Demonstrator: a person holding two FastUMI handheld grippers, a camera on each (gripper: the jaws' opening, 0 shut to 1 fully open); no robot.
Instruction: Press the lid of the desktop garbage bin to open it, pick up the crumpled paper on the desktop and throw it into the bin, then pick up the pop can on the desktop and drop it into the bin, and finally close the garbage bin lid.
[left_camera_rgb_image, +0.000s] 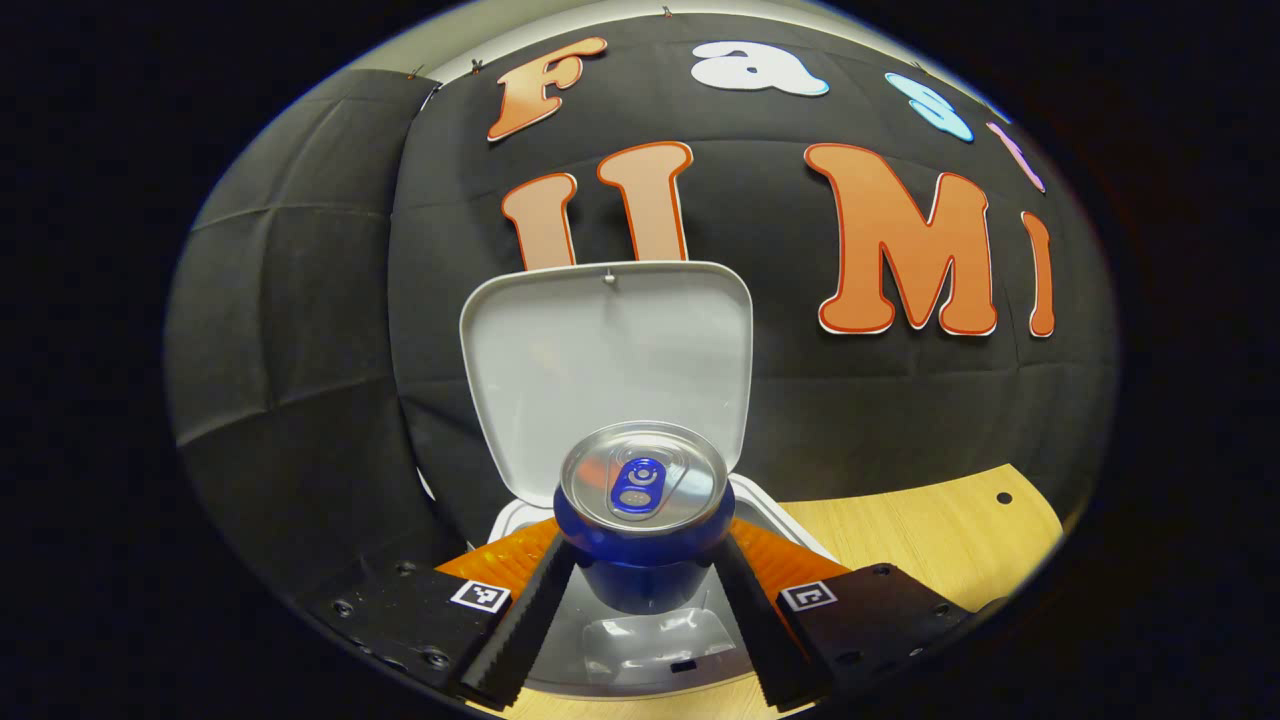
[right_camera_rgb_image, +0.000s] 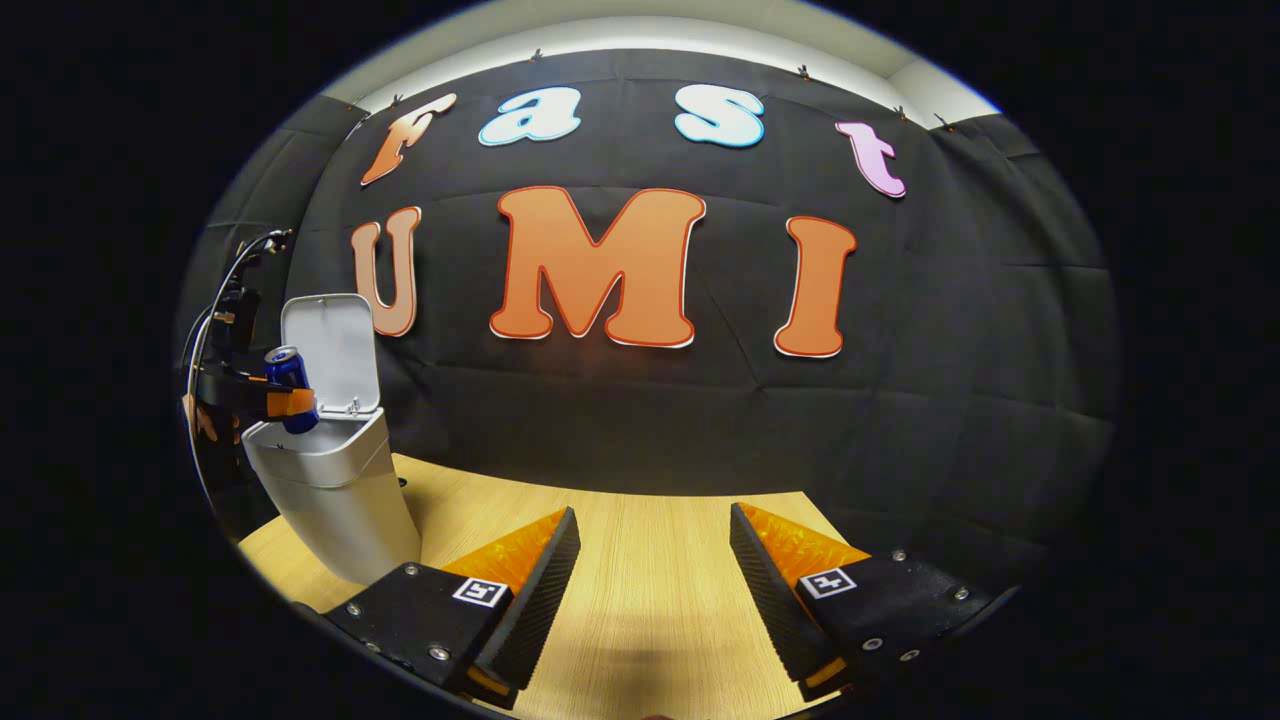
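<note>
Left gripper (left_camera_rgb_image: 644, 590): fingers closed onto the blue pop can (left_camera_rgb_image: 643, 515), one on each side of its body; can upright, silver top with blue tab facing the camera. Directly beneath and ahead of the can: open mouth of the garbage bin (left_camera_rgb_image: 640, 640), white rim visible below the fingers. Beyond the can: bin lid (left_camera_rgb_image: 600, 350), raised upright. To the right past the bin: wooden desktop (left_camera_rgb_image: 930, 530).

Right gripper (right_camera_rgb_image: 655, 570): jaws spread wide, nothing between them, held above the bare desktop (right_camera_rgb_image: 650, 560). Far off to its left: garbage bin (right_camera_rgb_image: 335, 490) standing on the desktop, lid (right_camera_rgb_image: 335, 350) up; the left gripper (right_camera_rgb_image: 270, 400) holds the pop can (right_camera_rgb_image: 288, 385) just over the bin's opening.
</note>
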